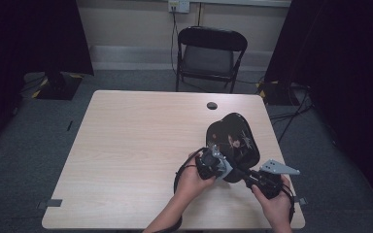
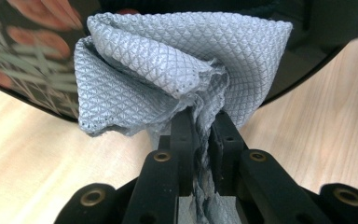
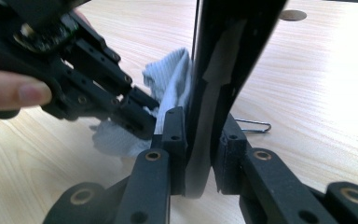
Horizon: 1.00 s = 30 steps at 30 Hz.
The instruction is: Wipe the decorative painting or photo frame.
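the black tray [image 1: 235, 141] stands tilted near the table's [image 1: 126, 145] right edge, clamped by the right gripper [image 3: 198, 140]; the left gripper [image 2: 200, 135], nearer, presses its pinched grey cloth [image 2: 168, 70] against the glossy face.

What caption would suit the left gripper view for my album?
Left gripper pinches a grey cloth against a glossy black tray above the wooden table.

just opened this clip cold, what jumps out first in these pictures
A glossy black tray with a painted pattern stands tilted at the table's near right, its edge clamped in the right gripper. Against its face, the left gripper pinches a bunched grey cloth, as if wiping it. Beyond the table, a black folding chair stands by the wall.
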### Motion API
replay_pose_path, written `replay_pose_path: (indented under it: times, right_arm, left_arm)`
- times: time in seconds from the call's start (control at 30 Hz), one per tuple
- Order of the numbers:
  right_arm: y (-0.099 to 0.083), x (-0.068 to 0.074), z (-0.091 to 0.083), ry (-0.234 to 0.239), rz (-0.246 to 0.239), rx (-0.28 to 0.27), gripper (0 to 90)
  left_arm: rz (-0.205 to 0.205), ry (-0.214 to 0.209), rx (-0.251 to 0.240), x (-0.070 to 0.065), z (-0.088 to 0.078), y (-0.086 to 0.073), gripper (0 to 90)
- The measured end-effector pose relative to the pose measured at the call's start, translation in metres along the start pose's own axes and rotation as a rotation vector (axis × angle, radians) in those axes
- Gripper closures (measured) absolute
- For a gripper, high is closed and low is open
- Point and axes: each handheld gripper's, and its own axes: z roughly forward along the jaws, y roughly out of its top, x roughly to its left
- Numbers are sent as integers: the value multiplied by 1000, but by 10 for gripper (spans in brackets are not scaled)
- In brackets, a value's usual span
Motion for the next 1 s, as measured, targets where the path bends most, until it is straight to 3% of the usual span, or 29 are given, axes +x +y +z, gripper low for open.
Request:
replay_pose_path:
  times: [0.4,0.6,0.7,0.8,1.0]
  right_arm:
    - [0,0,0,0,1,-1,776]
    - [0,0,0,2,1,-2,775]
    - [0,0,0,2,0,-2,775]
    - [0,0,0,1,-1,-2,775]
    - [0,0,0,2,2,-3,775]
  left_arm:
    - [13,-1,105,-3,6,-5,814]
    - [6,-7,116,-1,0,-14,812]
    - [-16,-6,82,3,-12,-14,814]
    - [-32,6,17,8,-29,-10,816]
    - [-39,55,-112,14,-70,14,818]
